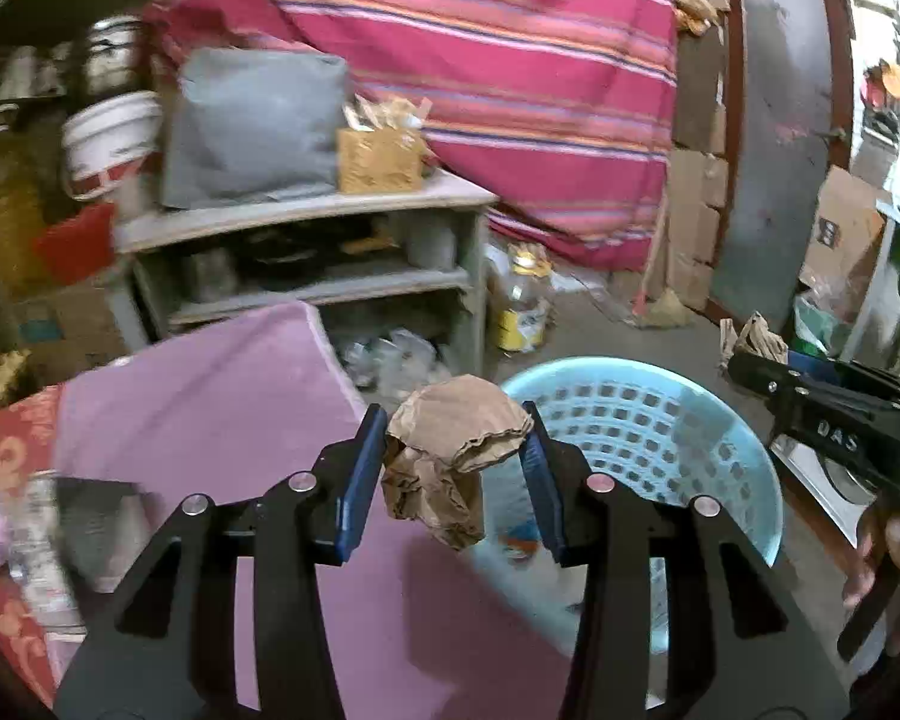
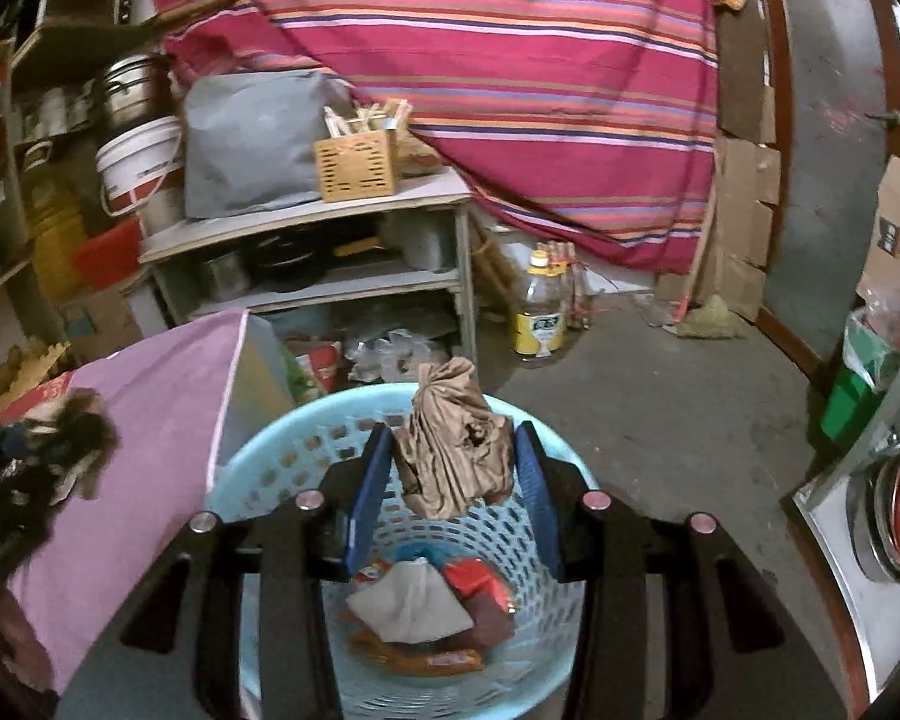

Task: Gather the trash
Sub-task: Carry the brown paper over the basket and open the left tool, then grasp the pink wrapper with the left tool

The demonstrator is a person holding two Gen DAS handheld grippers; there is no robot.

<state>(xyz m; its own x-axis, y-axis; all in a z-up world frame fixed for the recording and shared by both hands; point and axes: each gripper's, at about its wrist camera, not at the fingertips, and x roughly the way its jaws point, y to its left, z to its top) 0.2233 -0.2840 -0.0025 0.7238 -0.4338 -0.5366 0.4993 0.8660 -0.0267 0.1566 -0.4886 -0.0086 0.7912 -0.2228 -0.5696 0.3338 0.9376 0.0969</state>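
Observation:
My left gripper (image 1: 455,423) is shut on a crumpled brown paper wad (image 1: 450,420), held over the edge of a pink-covered surface just left of the light blue perforated basket (image 1: 660,420). In the right wrist view my right gripper (image 2: 453,432) is shut on a second crumpled brown paper wad (image 2: 450,444), directly above the basket (image 2: 252,450). Inside lie a grey-white scrap (image 2: 414,600) and red and orange wrappers. The left wrist view shows the right gripper (image 1: 735,360) at the far right with its brown paper (image 1: 756,333), and a person's hand (image 1: 894,546) on its handle.
The pink cloth (image 1: 222,402) covers a raised surface left of the basket. Behind stands a grey shelf unit (image 2: 330,210) with a wooden box and grey bag. A yellow-labelled bottle (image 2: 540,312) sits on bare concrete floor (image 2: 660,420). A striped red cloth (image 2: 480,60) hangs behind.

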